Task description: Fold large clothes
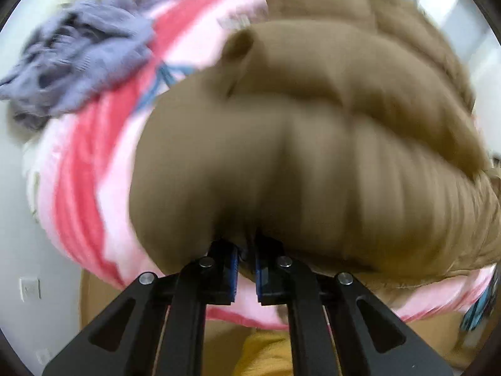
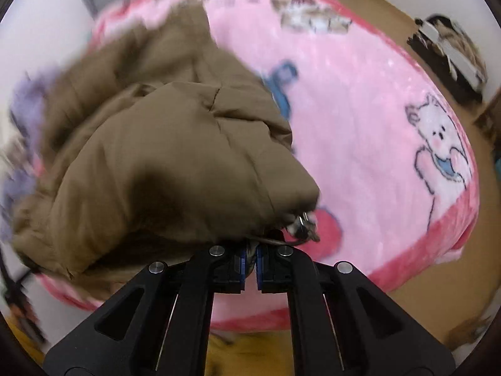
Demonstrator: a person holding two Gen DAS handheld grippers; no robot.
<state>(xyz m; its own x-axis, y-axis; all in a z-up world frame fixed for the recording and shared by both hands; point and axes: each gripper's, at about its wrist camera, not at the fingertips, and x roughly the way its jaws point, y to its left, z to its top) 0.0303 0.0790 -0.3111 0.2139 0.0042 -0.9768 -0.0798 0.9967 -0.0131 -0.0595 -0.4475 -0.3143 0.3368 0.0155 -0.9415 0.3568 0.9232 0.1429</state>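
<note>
A puffy brown quilted jacket (image 1: 313,156) fills the left wrist view, blurred by motion, held up over a pink blanket (image 1: 78,172). My left gripper (image 1: 247,257) is shut on a fold of its edge. In the right wrist view the same jacket (image 2: 162,163) hangs bunched over the pink blanket (image 2: 360,125). My right gripper (image 2: 249,261) is shut on the jacket's hem beside a drawstring toggle (image 2: 305,227).
A lilac knitted garment (image 1: 78,59) lies on the blanket at the far left. The blanket has red borders and a cartoon pig print (image 2: 438,144). Wooden floor (image 2: 422,297) surrounds the bed. A dark bag (image 2: 451,59) sits on the floor at the far right.
</note>
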